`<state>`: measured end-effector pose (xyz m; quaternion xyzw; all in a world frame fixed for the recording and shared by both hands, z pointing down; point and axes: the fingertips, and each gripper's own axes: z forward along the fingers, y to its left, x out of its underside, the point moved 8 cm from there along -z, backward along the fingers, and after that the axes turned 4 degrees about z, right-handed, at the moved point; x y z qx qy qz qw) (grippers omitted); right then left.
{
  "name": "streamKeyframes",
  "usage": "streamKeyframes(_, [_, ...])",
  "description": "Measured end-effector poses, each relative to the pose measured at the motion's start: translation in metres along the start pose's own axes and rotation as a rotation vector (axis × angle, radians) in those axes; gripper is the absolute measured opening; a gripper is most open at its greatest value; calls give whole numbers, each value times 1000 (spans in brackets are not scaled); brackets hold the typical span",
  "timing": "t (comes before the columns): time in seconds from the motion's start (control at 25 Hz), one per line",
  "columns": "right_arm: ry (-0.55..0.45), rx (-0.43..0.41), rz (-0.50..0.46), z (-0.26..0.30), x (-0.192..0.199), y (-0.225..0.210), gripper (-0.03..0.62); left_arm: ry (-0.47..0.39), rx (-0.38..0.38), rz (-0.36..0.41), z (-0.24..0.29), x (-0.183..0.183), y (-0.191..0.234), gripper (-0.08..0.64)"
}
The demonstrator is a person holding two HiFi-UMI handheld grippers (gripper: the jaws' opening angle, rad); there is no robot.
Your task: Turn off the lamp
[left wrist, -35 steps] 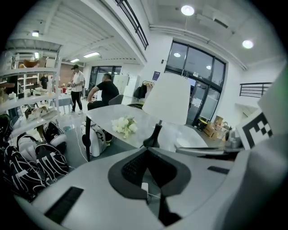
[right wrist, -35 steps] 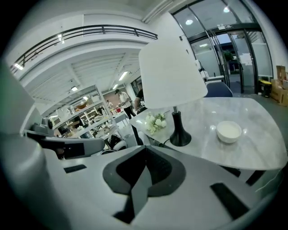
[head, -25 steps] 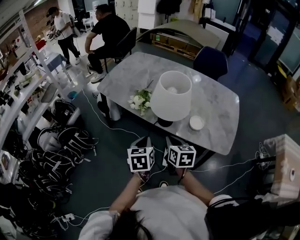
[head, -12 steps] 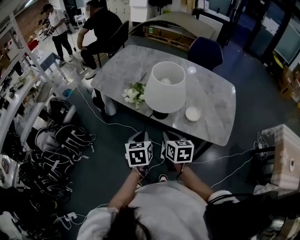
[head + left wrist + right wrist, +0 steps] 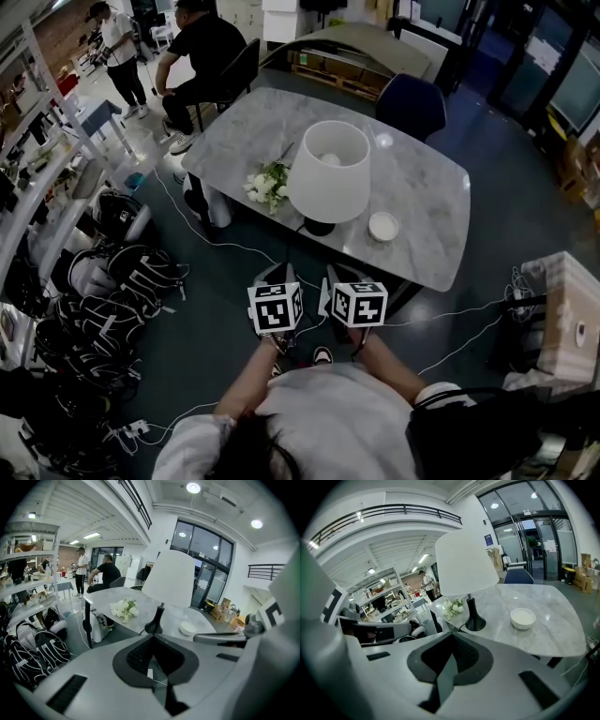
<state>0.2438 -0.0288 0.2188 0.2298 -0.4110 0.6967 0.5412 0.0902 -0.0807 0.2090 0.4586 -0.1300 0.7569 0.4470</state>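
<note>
The lamp (image 5: 328,173) has a white shade and a black base (image 5: 320,228). It stands near the front edge of the grey marble table (image 5: 427,202). It also shows in the left gripper view as the lamp (image 5: 171,578) and in the right gripper view as the lamp (image 5: 464,564). A dark cord drops from its base over the table edge. My left gripper (image 5: 281,277) and right gripper (image 5: 336,279) are held side by side in front of the person, short of the table. Both point at the lamp. The left gripper (image 5: 154,637) and right gripper (image 5: 452,637) are shut and hold nothing.
A small white bowl (image 5: 382,226) sits right of the lamp and white flowers (image 5: 267,185) lie to its left. A blue chair (image 5: 412,108) stands behind the table. Backpacks (image 5: 103,300) and shelves fill the left, and white cables cross the floor. Two people are at the back left.
The head view has shifted, so the table and lamp sit slightly higher and further left in the picture. Both grippers stay side by side with jaws unchanged.
</note>
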Motion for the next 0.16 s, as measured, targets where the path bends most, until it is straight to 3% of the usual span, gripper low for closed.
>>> streamKeyframes(0.16, [-4, 3, -2, 0, 1, -1, -2, -4, -4, -6, -1, 1, 1, 9])
